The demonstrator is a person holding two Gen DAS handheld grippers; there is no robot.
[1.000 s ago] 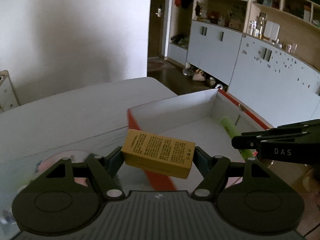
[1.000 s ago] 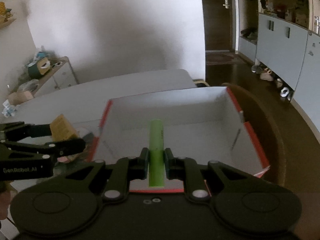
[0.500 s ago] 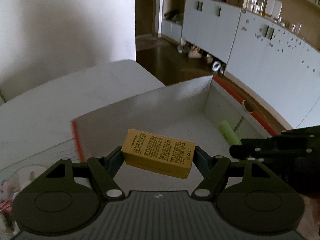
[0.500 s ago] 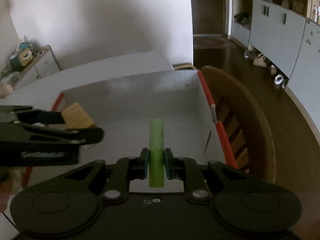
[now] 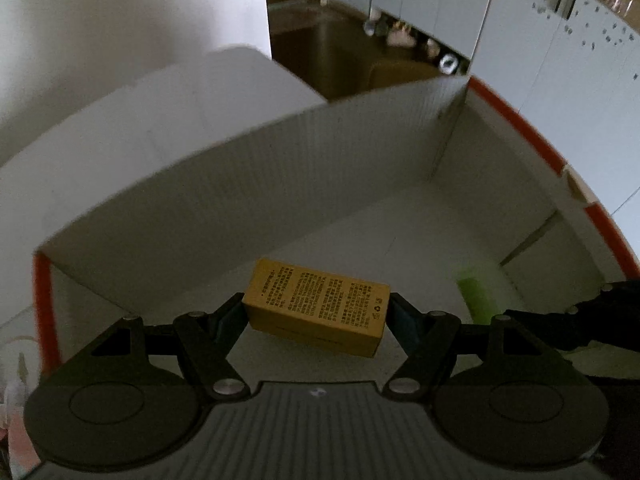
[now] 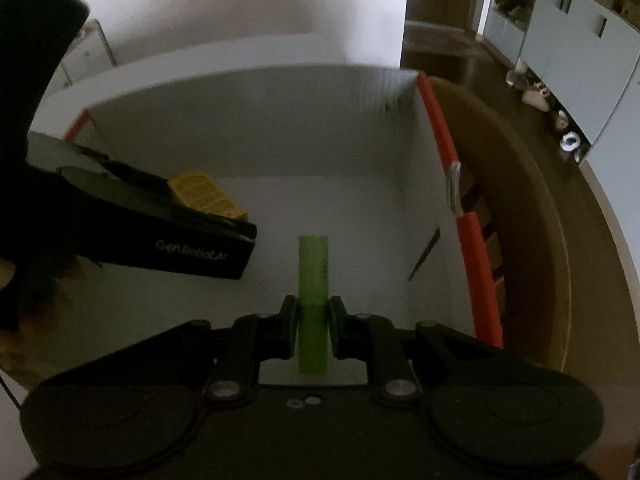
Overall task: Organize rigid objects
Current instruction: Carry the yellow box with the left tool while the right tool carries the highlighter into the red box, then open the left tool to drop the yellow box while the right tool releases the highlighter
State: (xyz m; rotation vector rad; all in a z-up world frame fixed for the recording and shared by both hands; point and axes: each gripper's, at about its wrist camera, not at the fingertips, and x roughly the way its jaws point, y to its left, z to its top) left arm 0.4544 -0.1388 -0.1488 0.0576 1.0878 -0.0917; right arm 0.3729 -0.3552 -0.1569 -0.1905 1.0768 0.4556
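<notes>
My left gripper (image 5: 316, 312) is shut on a small yellow box (image 5: 316, 306) printed with black text, gripped by its two short ends and hanging over the inside of a white cardboard box with red-edged walls (image 5: 248, 184). My right gripper (image 6: 313, 316) is shut on a green cylinder (image 6: 313, 276), which points away from me above the same cardboard box (image 6: 256, 120). In the right wrist view the left gripper (image 6: 208, 216) and its yellow box (image 6: 204, 194) hang at the left. In the left wrist view the green cylinder (image 5: 476, 292) shows blurred at the right.
The cardboard box stands on a white table (image 5: 160, 96). A round wooden chair back (image 6: 532, 200) curves close to the box's right wall. Pale cabinets (image 5: 560, 48) and a dark floor with shoes lie beyond. A sleeve (image 6: 28, 60) fills the upper left.
Both grippers have moved forward and down over the cardboard box, tilting more steeply toward its floor. The box walls now fill both views. Both grips are unchanged.
</notes>
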